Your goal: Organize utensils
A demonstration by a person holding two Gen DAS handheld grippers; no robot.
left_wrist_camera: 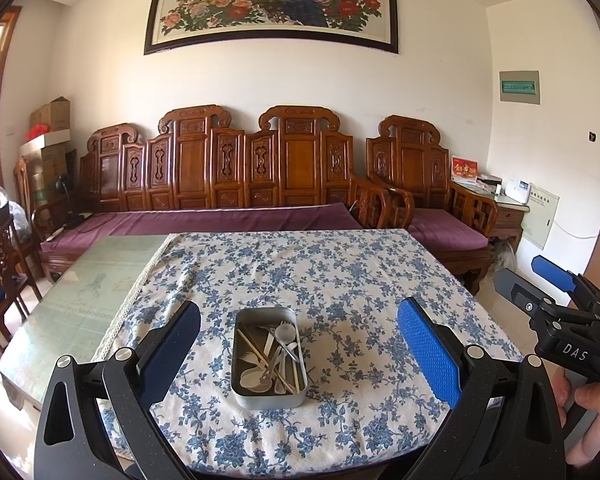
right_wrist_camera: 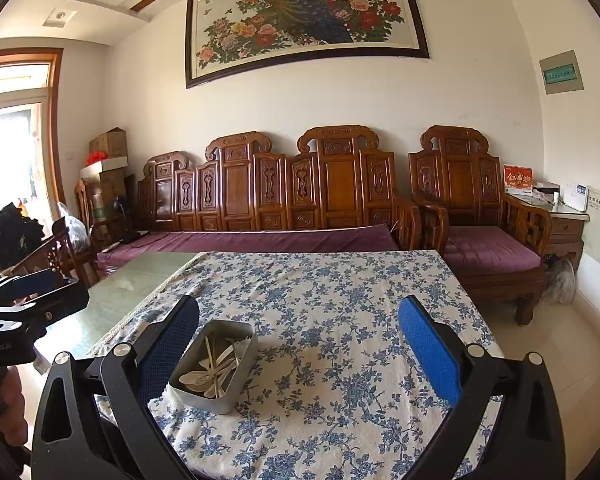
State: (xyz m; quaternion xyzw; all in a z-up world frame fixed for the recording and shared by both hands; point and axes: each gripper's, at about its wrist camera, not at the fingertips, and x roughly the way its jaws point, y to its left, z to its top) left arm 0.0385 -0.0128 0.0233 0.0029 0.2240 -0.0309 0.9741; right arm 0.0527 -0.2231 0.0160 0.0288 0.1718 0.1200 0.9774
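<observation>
A grey metal tin [left_wrist_camera: 240,376] sits on the blue floral tablecloth [left_wrist_camera: 340,280] near the front edge. It holds several utensils [left_wrist_camera: 276,354]: white plastic spoons, a fork, metal cutlery and wooden chopsticks. My left gripper [left_wrist_camera: 298,334] is open and empty, above and in front of the tin. My right gripper [right_wrist_camera: 299,328] is open and empty; the tin [right_wrist_camera: 220,398] with its utensils [right_wrist_camera: 214,368] lies by its left finger [right_wrist_camera: 168,344]. The right gripper also shows at the right edge of the left wrist view [left_wrist_camera: 540,280], and the left gripper at the left edge of the right wrist view [right_wrist_camera: 32,292].
The cloth [right_wrist_camera: 340,320] covers most of the table; a bare glass top [left_wrist_camera: 84,292] shows on the left. A carved wooden sofa [left_wrist_camera: 228,172] with purple cushions stands behind the table, an armchair [left_wrist_camera: 424,184] to its right. A wooden chair [left_wrist_camera: 0,264] stands at the left.
</observation>
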